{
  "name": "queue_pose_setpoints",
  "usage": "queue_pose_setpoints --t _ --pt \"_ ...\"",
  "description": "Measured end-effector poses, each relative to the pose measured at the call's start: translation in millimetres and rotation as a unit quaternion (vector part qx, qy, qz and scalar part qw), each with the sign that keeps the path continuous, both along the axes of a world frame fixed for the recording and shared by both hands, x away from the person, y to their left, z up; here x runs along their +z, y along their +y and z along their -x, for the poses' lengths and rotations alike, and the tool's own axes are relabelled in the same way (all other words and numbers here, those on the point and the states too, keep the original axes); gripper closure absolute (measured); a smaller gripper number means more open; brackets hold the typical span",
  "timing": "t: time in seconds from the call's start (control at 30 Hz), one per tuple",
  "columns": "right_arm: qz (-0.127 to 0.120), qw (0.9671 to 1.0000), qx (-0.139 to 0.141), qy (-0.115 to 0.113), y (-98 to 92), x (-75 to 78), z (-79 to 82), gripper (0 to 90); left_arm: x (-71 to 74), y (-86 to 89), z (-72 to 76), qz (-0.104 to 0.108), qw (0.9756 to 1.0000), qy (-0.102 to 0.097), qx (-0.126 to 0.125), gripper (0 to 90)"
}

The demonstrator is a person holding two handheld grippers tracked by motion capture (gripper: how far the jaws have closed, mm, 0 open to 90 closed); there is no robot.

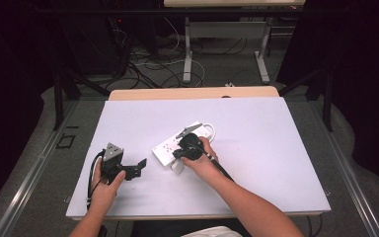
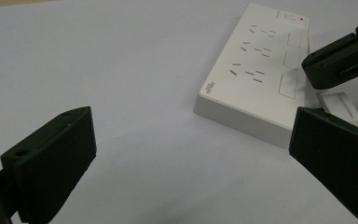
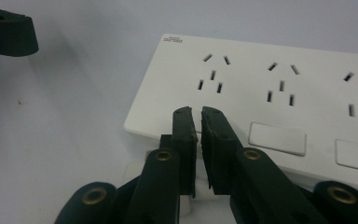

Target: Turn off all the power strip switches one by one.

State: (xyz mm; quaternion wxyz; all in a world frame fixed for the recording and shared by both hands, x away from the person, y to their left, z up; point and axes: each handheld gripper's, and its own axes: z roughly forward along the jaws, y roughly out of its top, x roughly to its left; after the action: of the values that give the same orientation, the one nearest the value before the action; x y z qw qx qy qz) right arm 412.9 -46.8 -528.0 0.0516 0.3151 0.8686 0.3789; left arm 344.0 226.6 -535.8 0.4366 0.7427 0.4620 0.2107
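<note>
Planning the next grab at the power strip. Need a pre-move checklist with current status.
1. Left gripper jaws open, nothing between them: ok.
2. Right gripper open enough to grasp: not ok, its jaws are nearly closed, with nothing seen between them.
3. Power strip flat on the table, sockets up: ok.
4. Small white block by the strip's edge free of the right gripper: cannot tell.
5. Grippers apart: ok.

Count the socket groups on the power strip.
3 on the power strip, in a row along its top face: one nearest the logo end, one mid-strip, one toward the switch end; the right gripper view's edge crops that last one.
</note>
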Motion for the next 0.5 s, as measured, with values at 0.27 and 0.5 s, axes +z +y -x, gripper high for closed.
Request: queue_pose_setpoints --t 0.27,0.5 --pt "0.001 0.9998 -0.006 -0.017 -28.5 2.4 8.0 74.0 -0.1 0.0 -0.5 -0.001 1.0000 0.001 0.000 0.5" --pt "-0.021 0.9996 -0.012 -0.014 -64.4 -1.1 18.8 68.6 -0.2 0.2 -0.3 -0.005 1.0000 0.000 0.001 0.5"
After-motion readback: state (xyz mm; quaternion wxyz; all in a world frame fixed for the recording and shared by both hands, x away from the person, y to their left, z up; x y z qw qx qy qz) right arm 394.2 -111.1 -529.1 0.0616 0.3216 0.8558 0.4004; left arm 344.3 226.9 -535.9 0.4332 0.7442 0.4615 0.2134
